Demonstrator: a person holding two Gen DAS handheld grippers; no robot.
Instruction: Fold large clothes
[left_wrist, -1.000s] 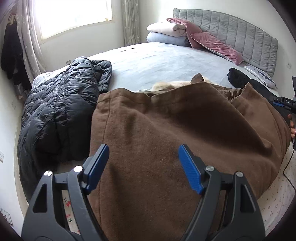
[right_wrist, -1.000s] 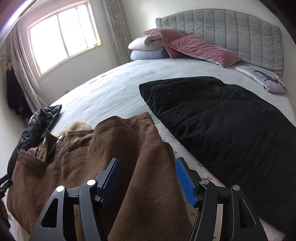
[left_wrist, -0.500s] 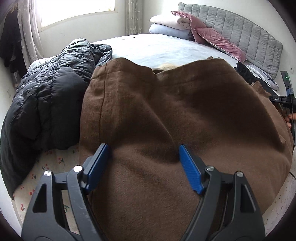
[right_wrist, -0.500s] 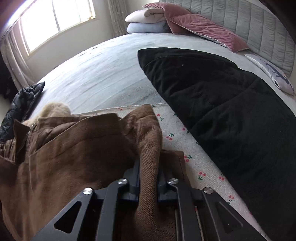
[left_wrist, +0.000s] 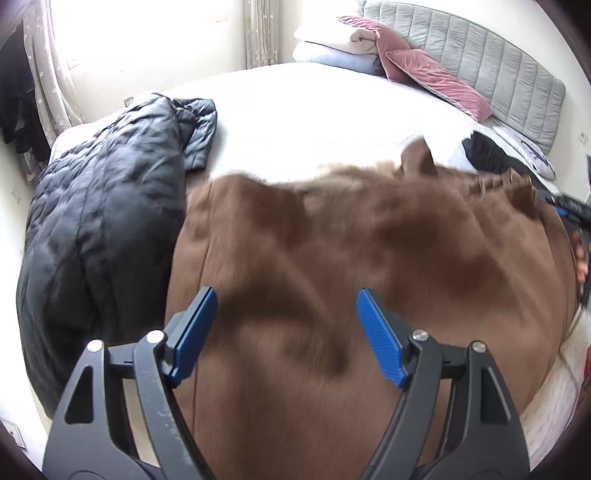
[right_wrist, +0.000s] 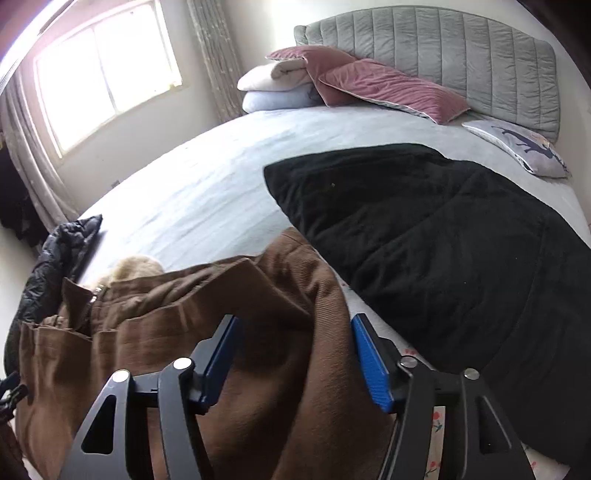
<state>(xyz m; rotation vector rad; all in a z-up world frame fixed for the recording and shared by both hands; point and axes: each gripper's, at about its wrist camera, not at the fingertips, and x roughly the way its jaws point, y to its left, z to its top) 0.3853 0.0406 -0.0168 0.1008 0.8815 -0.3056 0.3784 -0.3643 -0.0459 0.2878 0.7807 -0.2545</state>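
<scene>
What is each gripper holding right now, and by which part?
Nothing. Both the left gripper and right gripper have open jaws over the brown woollen coat; the right has just let go.

I am working in a home bedroom: a wide bed (right_wrist: 207, 192), padded grey headboard (right_wrist: 443, 55), stacked pillows (right_wrist: 273, 88), curtained window (right_wrist: 107, 74) upper left.

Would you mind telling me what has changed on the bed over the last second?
The right gripper pinched a fold at the brown coat's edge half a second ago; its jaws have just been opening, and the fold now lies loose between them, unpressed. The coat's far edge rose toward the camera, then dropped back. The left gripper stayed open above the coat, and the dark puffer jacket and black blanket kept their places.
</scene>
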